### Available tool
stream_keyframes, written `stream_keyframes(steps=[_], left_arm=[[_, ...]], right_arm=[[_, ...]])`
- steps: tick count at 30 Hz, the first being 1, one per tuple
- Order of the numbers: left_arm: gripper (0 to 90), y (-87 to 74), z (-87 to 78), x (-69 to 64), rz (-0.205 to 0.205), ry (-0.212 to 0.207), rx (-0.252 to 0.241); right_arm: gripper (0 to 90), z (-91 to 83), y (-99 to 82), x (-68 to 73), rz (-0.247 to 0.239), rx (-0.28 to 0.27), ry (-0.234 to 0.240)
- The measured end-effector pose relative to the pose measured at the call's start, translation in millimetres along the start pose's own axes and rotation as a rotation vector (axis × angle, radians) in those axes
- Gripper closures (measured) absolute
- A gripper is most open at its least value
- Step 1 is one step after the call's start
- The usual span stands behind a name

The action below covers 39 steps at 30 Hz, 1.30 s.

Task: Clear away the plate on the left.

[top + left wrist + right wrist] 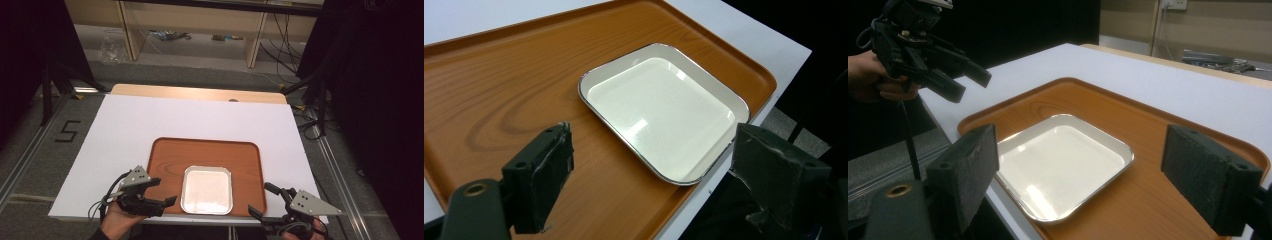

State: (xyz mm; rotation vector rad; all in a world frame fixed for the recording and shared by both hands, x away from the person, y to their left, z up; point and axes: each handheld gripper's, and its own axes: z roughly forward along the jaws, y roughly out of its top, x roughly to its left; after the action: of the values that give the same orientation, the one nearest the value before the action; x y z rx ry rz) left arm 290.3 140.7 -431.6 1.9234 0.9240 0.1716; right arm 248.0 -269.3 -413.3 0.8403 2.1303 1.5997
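- You are holding your left gripper at the near left corner of the table, its black jaws standing wide apart with nothing between them.
- Seen from the left gripper view, those jaws are blocky, with rough, matte dark padding, and they are framing the near part of the tray and dish without touching either.
- You are holding your right gripper at the near right, just off the tray's near right corner; its jaws are also gaping wide and gripping nothing.
- A grey three-cornered plate is sitting on top of each gripper, and a thin cable is trailing from the left one toward your hand.
- The wooden tray is lying flat near the table's near edge, roughly centred; it is a rounded rectangle with a raised lip and a warm orange-brown surface showing a clear wood grain.
- The square dish is resting inside the tray, in its near half and close to its near rim; it is shallow and glossy cream-white, with rounded corners and a thin, shiny, metal-looking edge catching the light.
- Both grippers are flanking the dish, one on either side, each well clear of it.
- The white tabletop is smooth and matte, with a pale wooden strip showing along its far edge.
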Motion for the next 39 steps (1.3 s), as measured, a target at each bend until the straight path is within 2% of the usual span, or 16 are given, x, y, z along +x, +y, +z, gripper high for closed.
stream_keyframes(steps=[14, 15, 16, 17, 19, 21, 22, 24, 30, 31, 33, 39], left_arm=[[16.7, -6.4, -7.1, -12.9, 0.031, 0.013, 0.012], [16.7, -8.1, -10.0, -17.7, -0.016, 0.036, 0.036], [16.7, -8.0, -10.7, -16.8, 0.005, 0.027, 0.040], [16.7, -8.7, -11.8, -19.1, -0.007, 0.039, 0.040], [16.8, -9.8, -13.3, -21.4, -0.012, 0.037, 0.037], [16.8, -10.1, -14.9, -22.0, -0.007, 0.038, 0.035], [16.8, -9.3, -13.5, -20.7, 0.025, 0.022, 0.008], [16.9, -9.6, -15.3, -21.6, 0.028, 0.025, 0.009], [16.9, -9.5, -13.7, -19.8, 0.017, 0.031, 0.009], [16.9, -9.5, -13.4, -19.6, 0.018, 0.031, 0.011], [17.1, -9.4, -13.3, -18.9, 0.018, 0.034, 0.017], [17.4, -9.2, -11.5, -16.4, 0.013, 0.039, 0.023]], right_arm=[[16.5, 0.0, 0.0, 0.2, 0.001, -0.001, 0.001], [16.5, 0.0, 0.0, 0.1, 0.001, -0.001, 0.003], [16.5, 0.0, 0.0, 0.2, 0.001, 0.000, 0.001], [16.5, 0.1, 0.0, 0.2, 0.001, 0.001, 0.001], [16.5, 0.1, 0.0, 0.2, 0.000, 0.000, 0.001], [16.5, -0.4, 0.1, 0.5, 0.005, 0.003, 0.004], [16.5, 0.2, 0.0, 0.4, -0.001, -0.001, -0.004], [16.5, 0.1, 0.0, 0.5, -0.002, -0.001, -0.005], [16.5, 0.3, 0.0, 0.6, -0.003, -0.002, -0.003], [16.6, 0.9, -0.2, 1.9, 0.019, 0.004, 0.011], [16.5, 1.3, -0.1, 1.1, 0.006, 0.004, 0.012], [16.5, 1.3, -0.2, 1.0, 0.008, 0.002, 0.014]])
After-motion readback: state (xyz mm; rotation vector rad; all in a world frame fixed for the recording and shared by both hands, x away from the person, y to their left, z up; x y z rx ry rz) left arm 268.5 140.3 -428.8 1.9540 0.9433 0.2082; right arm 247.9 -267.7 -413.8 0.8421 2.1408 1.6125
